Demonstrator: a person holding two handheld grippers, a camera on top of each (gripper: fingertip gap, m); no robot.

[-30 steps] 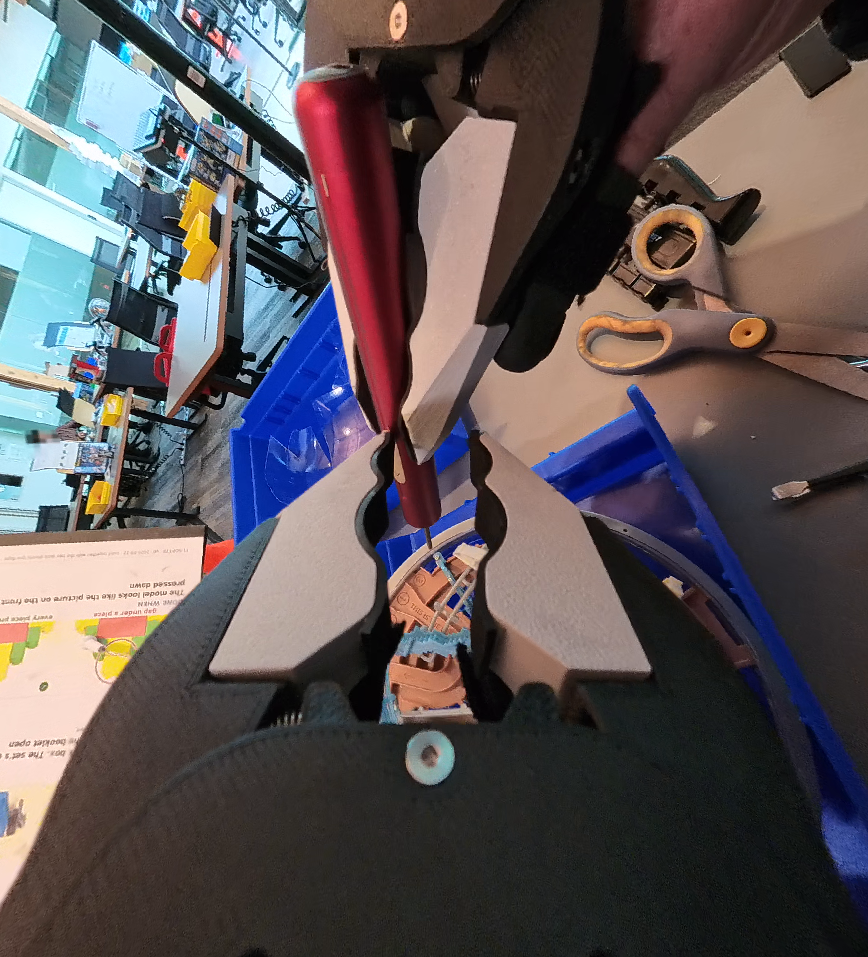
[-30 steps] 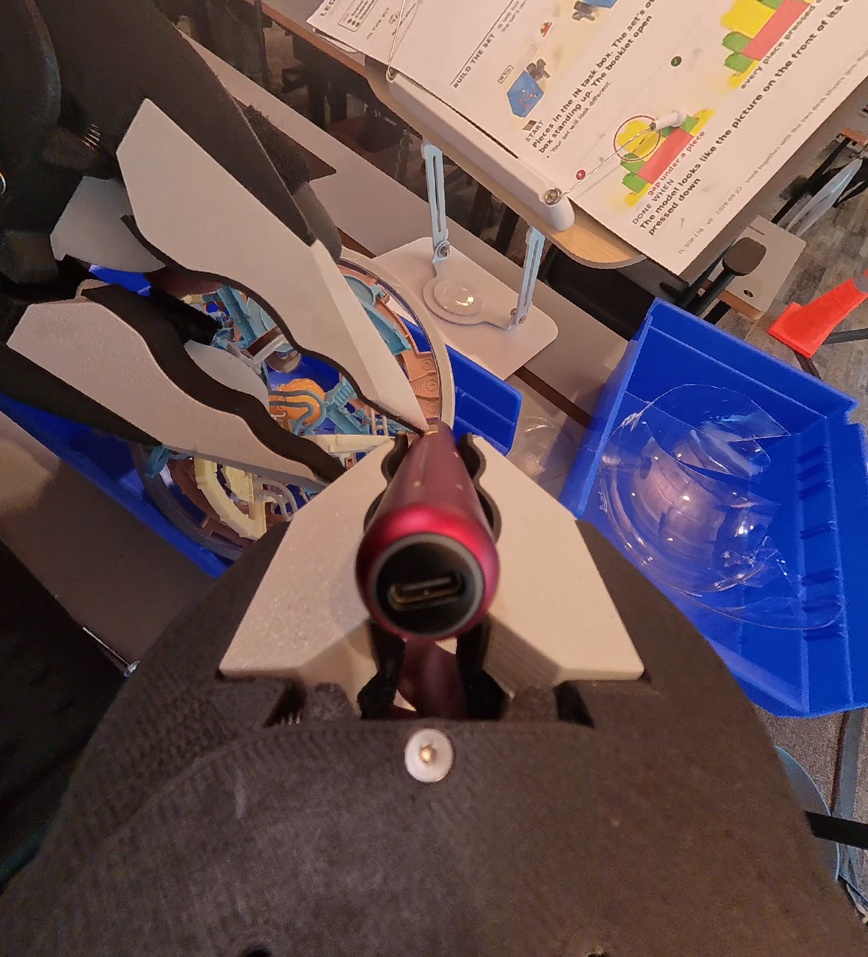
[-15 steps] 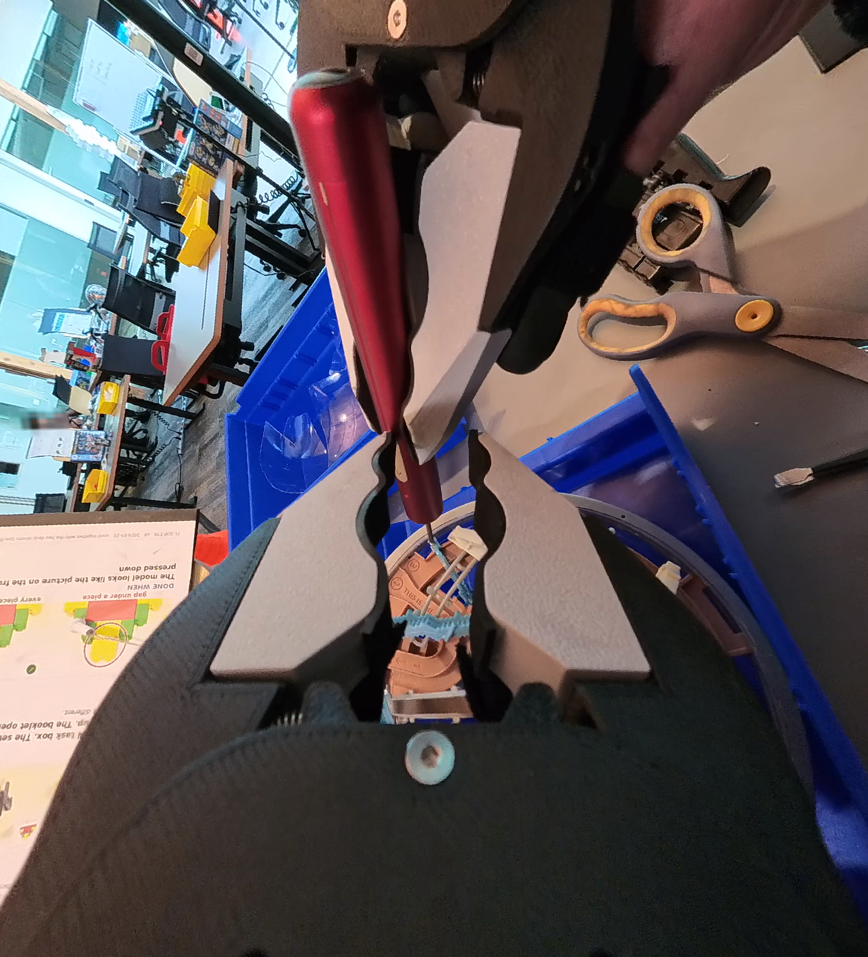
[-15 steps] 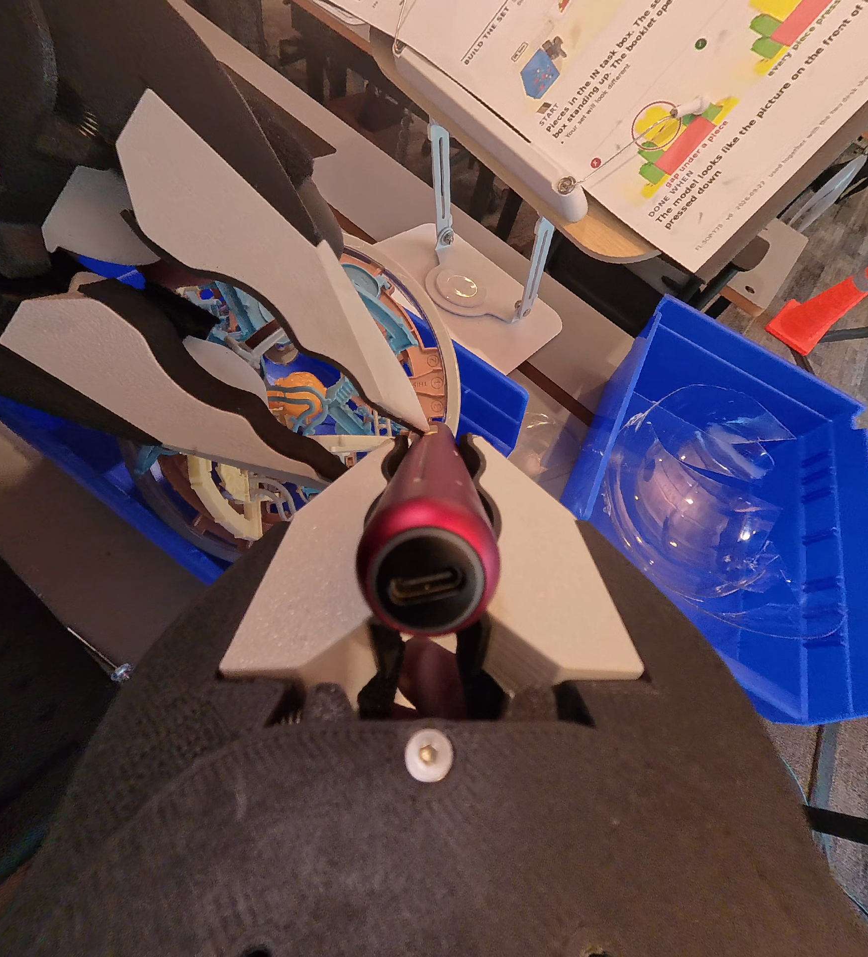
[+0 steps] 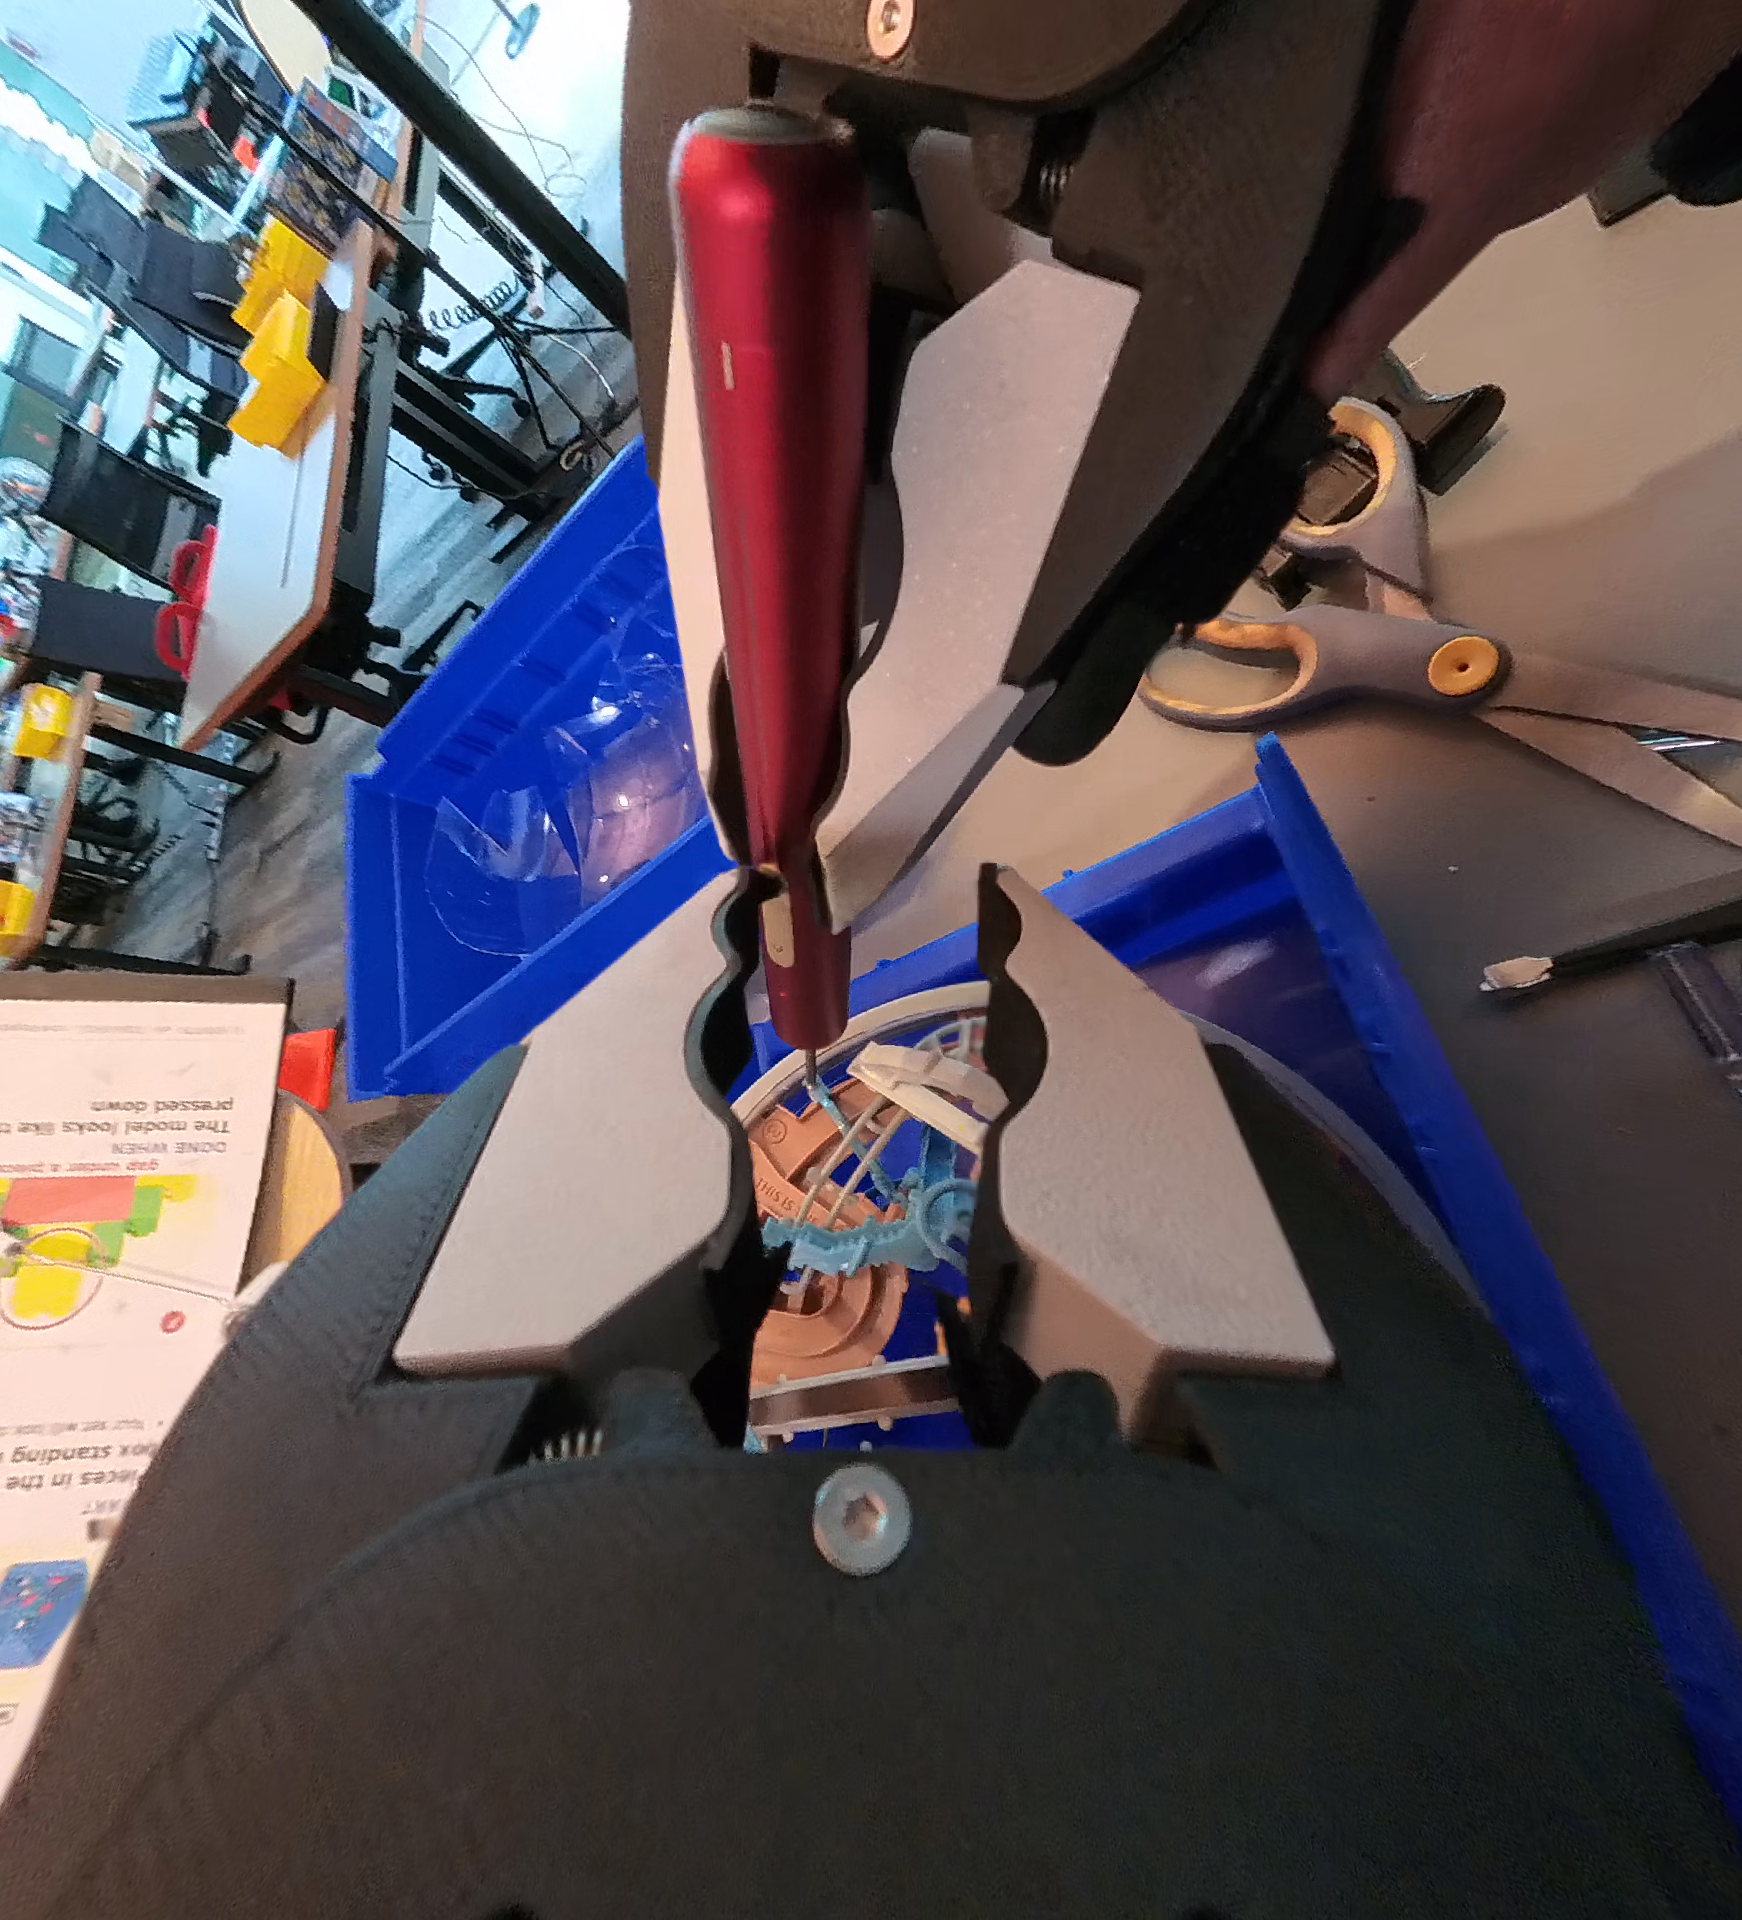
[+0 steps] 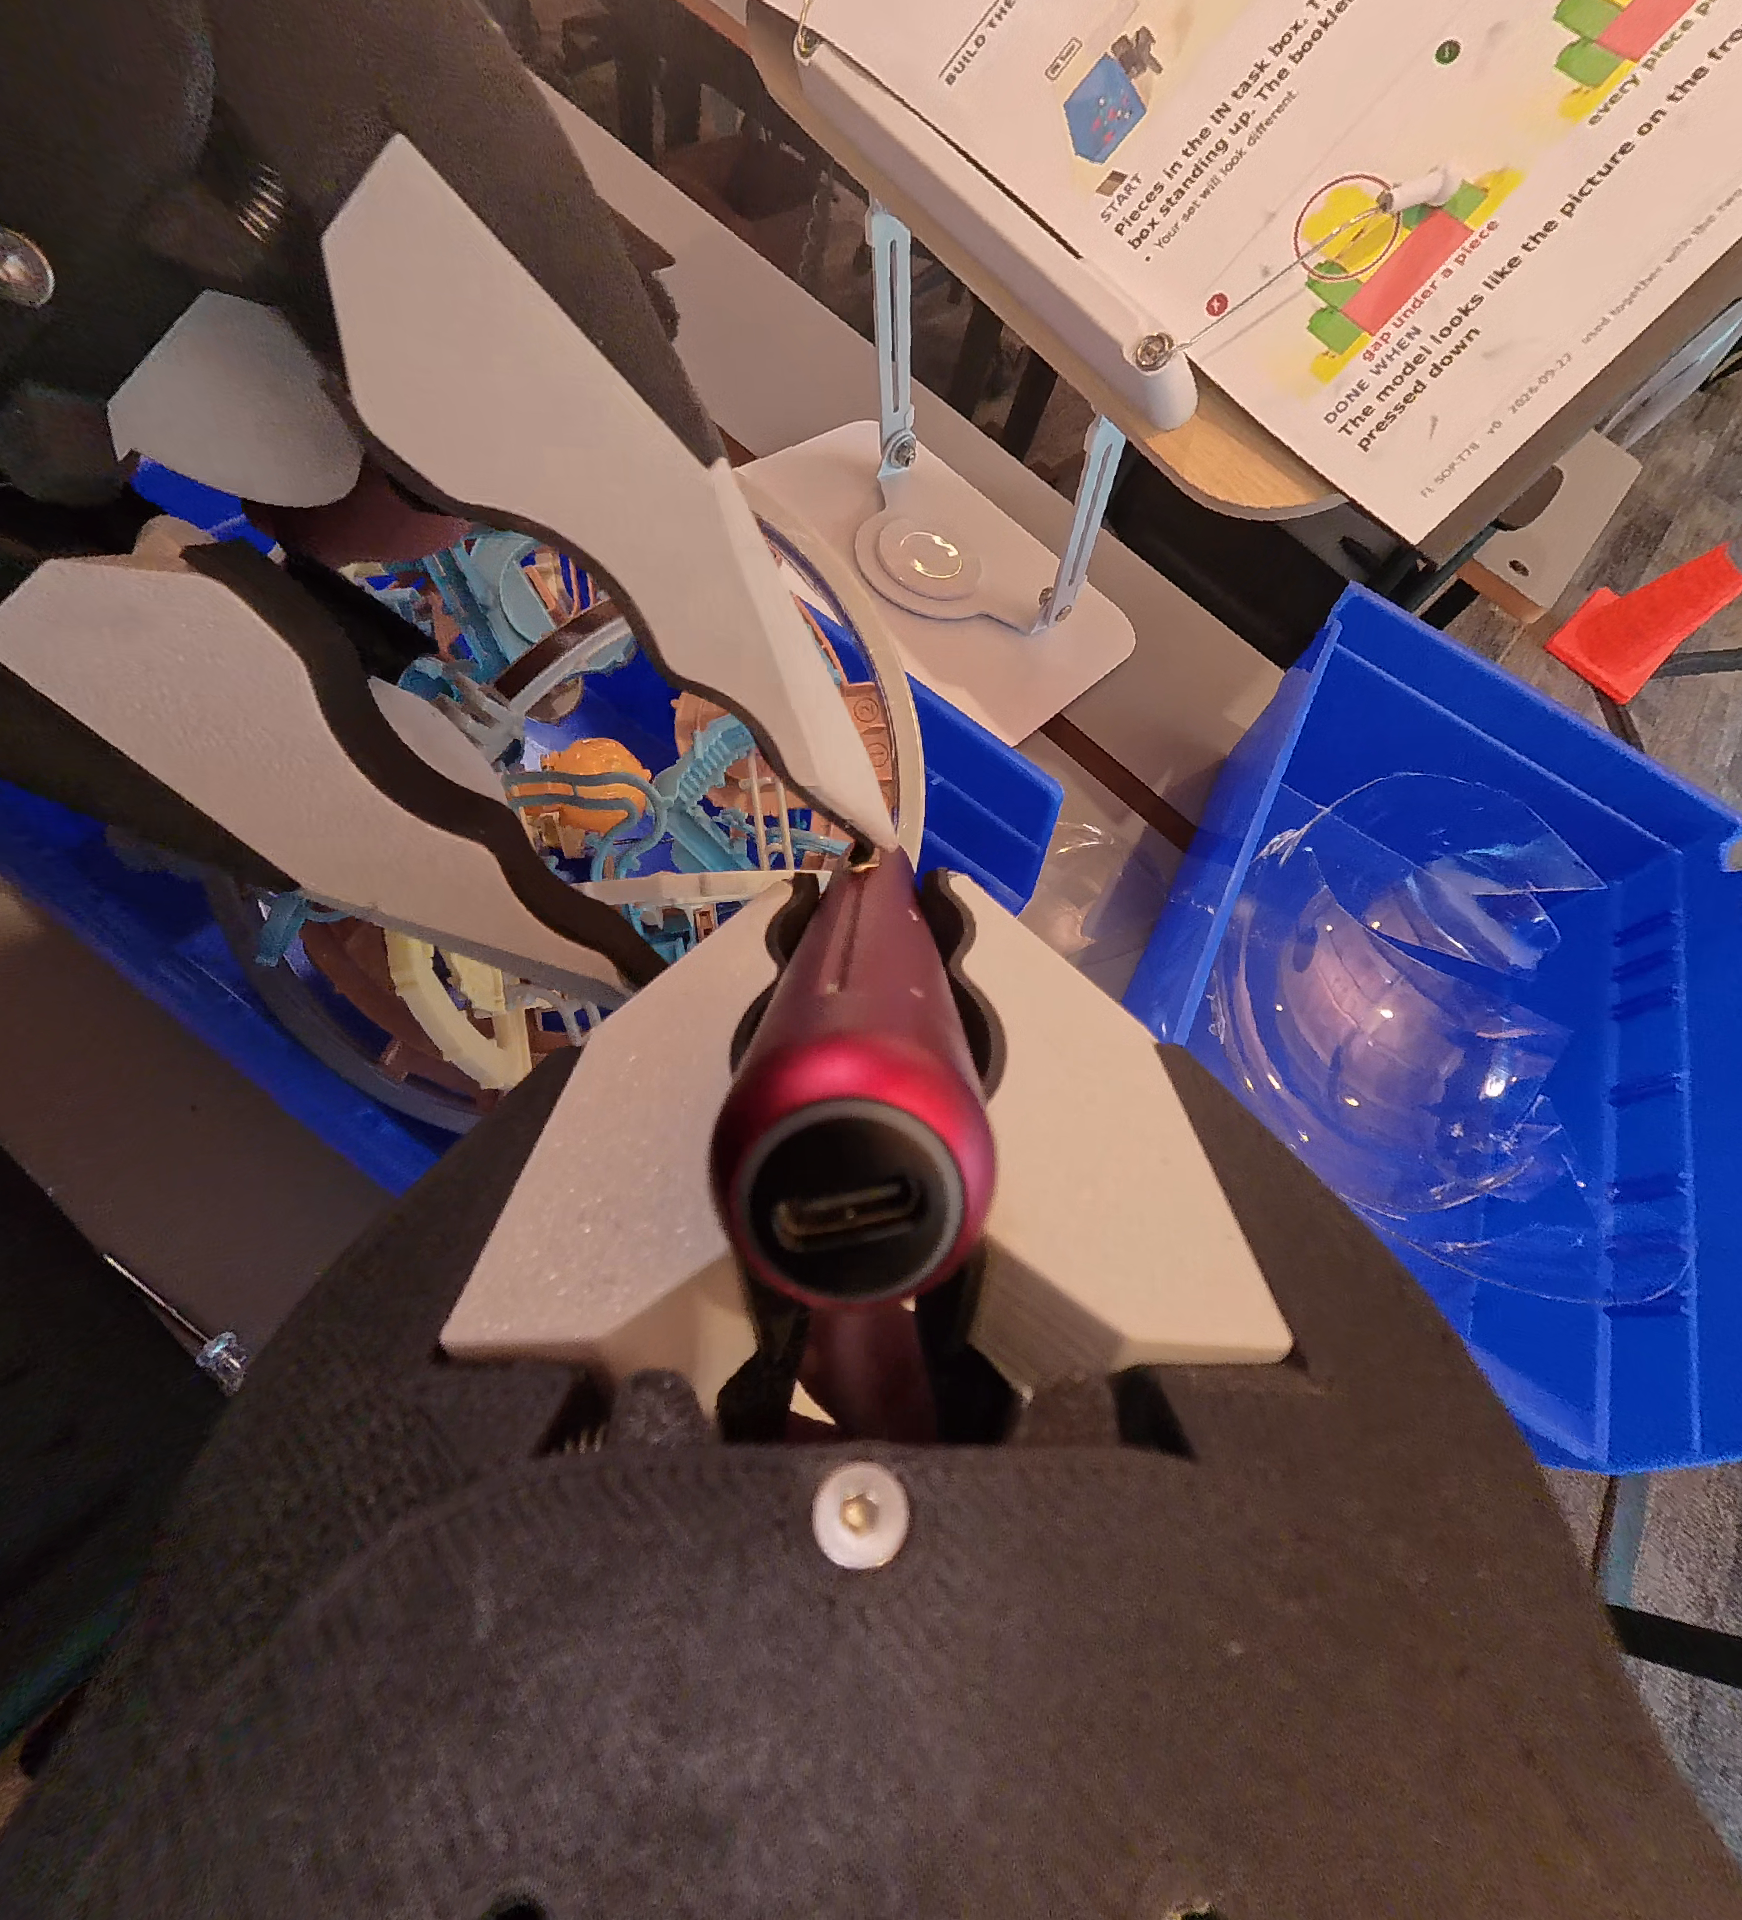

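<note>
Right tool [image 6: 862, 883] clamped on our red electric screwdriver [image 6: 851, 1132], left tool [image 5: 862, 894] spread wide open with nothing in it.

We've got the screwdriver's thin bit touching down on the round maze-like plastic model [image 5: 851, 1174] (blue, tan and cream tracks), which sits in a blue bin [image 5: 1386, 997] on the worktop [image 5: 1625, 520]. Left tool's fingers [image 5: 576, 1195] straddle that spot, close over the model. Just past it, a second blue bin [image 6: 1677, 1143] holds a clear plastic dome [image 6: 1397, 1018]. Off to the side we can see grey-and-yellow scissors [image 5: 1449, 675], a small flat screwdriver [image 5: 1615, 951], and an instruction sheet on a stand [image 6: 1366, 208].
</note>
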